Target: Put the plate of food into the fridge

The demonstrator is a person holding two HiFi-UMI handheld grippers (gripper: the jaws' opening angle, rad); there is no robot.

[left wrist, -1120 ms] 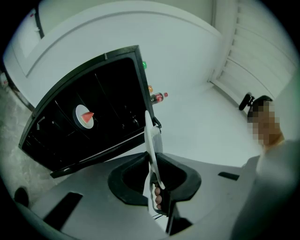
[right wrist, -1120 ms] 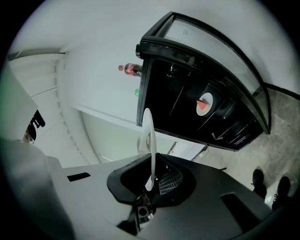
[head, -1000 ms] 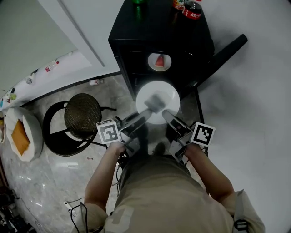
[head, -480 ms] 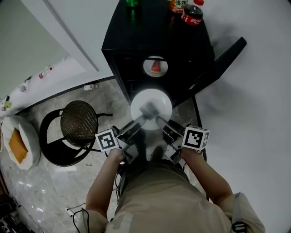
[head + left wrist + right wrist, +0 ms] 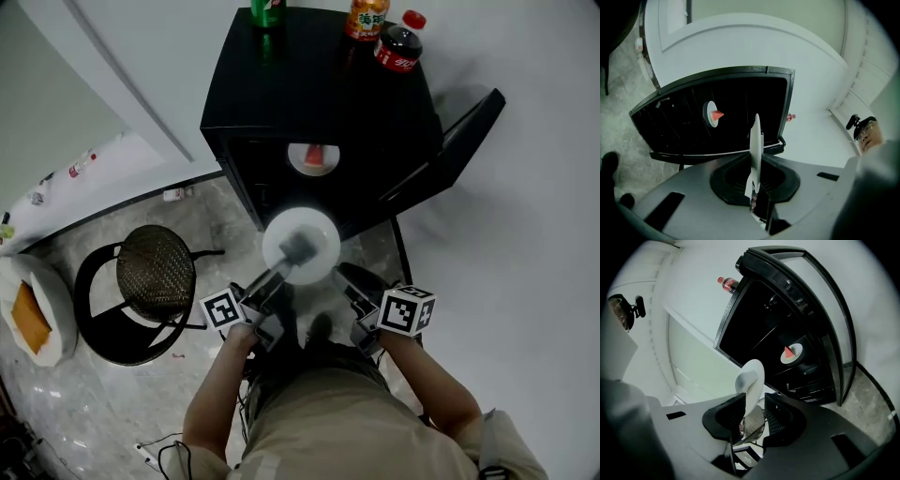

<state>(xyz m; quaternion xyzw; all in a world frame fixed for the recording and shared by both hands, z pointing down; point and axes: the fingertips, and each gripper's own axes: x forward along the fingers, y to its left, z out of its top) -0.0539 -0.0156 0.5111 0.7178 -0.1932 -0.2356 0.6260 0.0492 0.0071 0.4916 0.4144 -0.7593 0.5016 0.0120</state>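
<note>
A white plate [image 5: 300, 246] with a grey lump of food on it hangs in front of the open black fridge [image 5: 319, 84]. My left gripper [image 5: 279, 270] is shut on the plate's near-left rim; in the left gripper view the plate [image 5: 755, 140] stands edge-on between the pads. My right gripper [image 5: 349, 279] has just been opening. The plate's rim [image 5: 752, 380] still sits between its jaws, leaning on the left one, with a gap to the right one. Inside the fridge a second plate with a red watermelon slice [image 5: 313, 157] rests on a shelf.
The fridge door [image 5: 450, 141] swings open to the right. A green bottle [image 5: 267, 11], an orange bottle [image 5: 367, 17] and a cola bottle [image 5: 398, 45] stand on top of the fridge. A round woven chair [image 5: 155, 272] stands on the floor at the left.
Both hands have sunk with the plate in front of the fridge opening. The right gripper's jaws have parted and no longer clamp the rim; the left keeps its hold.
</note>
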